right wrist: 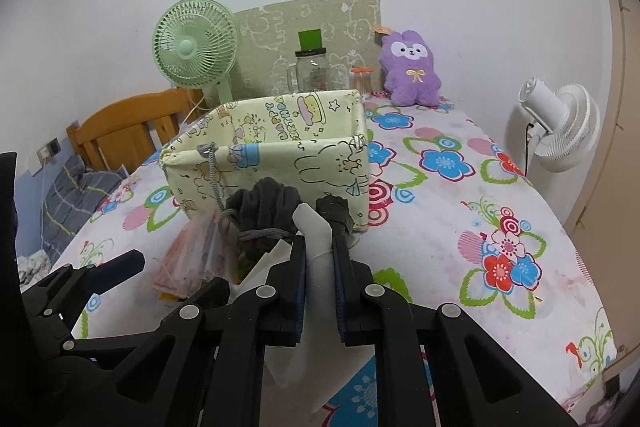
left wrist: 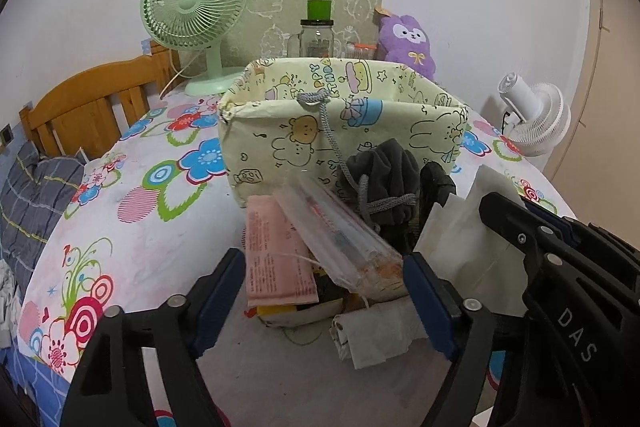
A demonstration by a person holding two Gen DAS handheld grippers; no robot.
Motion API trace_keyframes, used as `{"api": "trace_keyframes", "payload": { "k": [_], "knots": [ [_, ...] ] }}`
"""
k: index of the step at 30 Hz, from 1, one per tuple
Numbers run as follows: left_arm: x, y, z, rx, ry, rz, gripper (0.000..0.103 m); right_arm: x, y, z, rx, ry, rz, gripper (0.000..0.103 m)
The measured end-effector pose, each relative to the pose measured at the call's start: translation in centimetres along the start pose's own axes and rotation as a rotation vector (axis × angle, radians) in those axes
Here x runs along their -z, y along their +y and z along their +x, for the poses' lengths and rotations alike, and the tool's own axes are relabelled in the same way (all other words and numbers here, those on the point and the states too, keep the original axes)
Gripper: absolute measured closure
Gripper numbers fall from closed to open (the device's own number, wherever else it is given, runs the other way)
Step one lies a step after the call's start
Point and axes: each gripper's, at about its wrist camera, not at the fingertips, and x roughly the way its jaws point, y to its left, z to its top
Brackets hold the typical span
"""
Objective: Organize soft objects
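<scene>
The pale yellow fabric storage box (left wrist: 344,123) at centre frame, printed with bears, rabbits and partly legible "HAPPY BIRTHDAY", shows no contents from here. Against its front wall lie a dark grey cloth bundle (left wrist: 384,179), a pink printed packet (left wrist: 276,251) and a clear plastic sleeve (left wrist: 340,235). The right gripper (right wrist: 319,259) pinches a white paper bag (left wrist: 468,243) low at centre; "DAS" marks its body. The left gripper (left wrist: 324,291) gapes wide around the packets.

I count two fans, one green (right wrist: 195,45) and one white (right wrist: 560,125), one purple plush bunny (right wrist: 410,69), one glass jar (right wrist: 311,69), one cartoon-print fabric bin (right wrist: 276,147), one dark cloth bundle (right wrist: 266,215), one pink packet (left wrist: 276,251), one clear plastic packet (left wrist: 340,239), and my two hand-held grippers, left (left wrist: 326,287) and right (right wrist: 319,267).
</scene>
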Motion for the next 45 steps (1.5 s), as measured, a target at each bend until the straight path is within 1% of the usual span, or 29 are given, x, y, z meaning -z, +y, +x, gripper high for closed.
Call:
{"api": "trace_keyframes", "payload": {
  "k": [2, 3, 4, 5, 7, 8, 10, 11, 12, 13, 15, 18, 28, 45],
  "knots": [
    [0.0, -0.2, 0.2, 0.008, 0.005, 0.004, 0.030, 0.1, -0.2, 0.3, -0.002, 0.010, 0.006, 0.088],
    [0.0, -0.3, 0.4, 0.016, 0.010, 0.007, 0.035, 0.1, -0.3, 0.4, -0.002, 0.013, 0.009, 0.088],
    [0.1, -0.4, 0.6, 0.025, 0.016, 0.010, 0.041, 0.1, -0.4, 0.6, -0.001, 0.016, 0.011, 0.088],
    [0.1, -0.6, 0.6, 0.033, 0.020, 0.011, 0.045, 0.1, -0.5, 0.7, -0.001, 0.019, 0.013, 0.088],
    [0.1, -0.8, 0.9, 0.053, 0.033, 0.010, 0.059, 0.3, -0.7, 0.9, -0.002, 0.027, 0.016, 0.088],
    [0.1, -0.9, 1.0, 0.059, 0.036, 0.011, 0.060, 0.3, -0.7, 1.0, -0.003, 0.030, 0.017, 0.088],
    [0.0, -1.1, 1.0, 0.063, 0.033, 0.015, 0.067, 0.4, -0.8, 1.2, -0.004, 0.034, 0.021, 0.088],
    [0.0, -1.2, 0.9, 0.066, 0.033, 0.014, 0.069, 0.5, -0.9, 1.3, -0.006, 0.037, 0.022, 0.088],
    [0.0, -1.2, 0.9, 0.069, 0.035, 0.013, 0.073, 0.4, -0.9, 1.3, -0.010, 0.037, 0.027, 0.088],
    [-0.1, -1.2, 1.0, 0.071, 0.036, 0.011, 0.078, 0.4, -1.0, 1.3, -0.012, 0.038, 0.030, 0.088],
    [-0.1, -1.2, 0.9, 0.069, 0.036, 0.011, 0.081, 0.4, -1.0, 1.3, -0.012, 0.038, 0.031, 0.088],
    [-0.2, -1.2, 0.7, 0.064, 0.029, 0.013, 0.092, 0.3, -1.0, 1.2, -0.014, 0.038, 0.033, 0.088],
    [-0.4, -0.6, -0.6, 0.052, -0.003, 0.001, 0.095, 0.2, -0.4, 0.3, -0.019, 0.026, 0.021, 0.088],
    [-2.3, -0.1, -5.5, 0.038, -0.105, -0.007, 0.099, -2.2, 1.2, -3.7, -0.022, -0.060, -0.004, 0.088]
  ]
}}
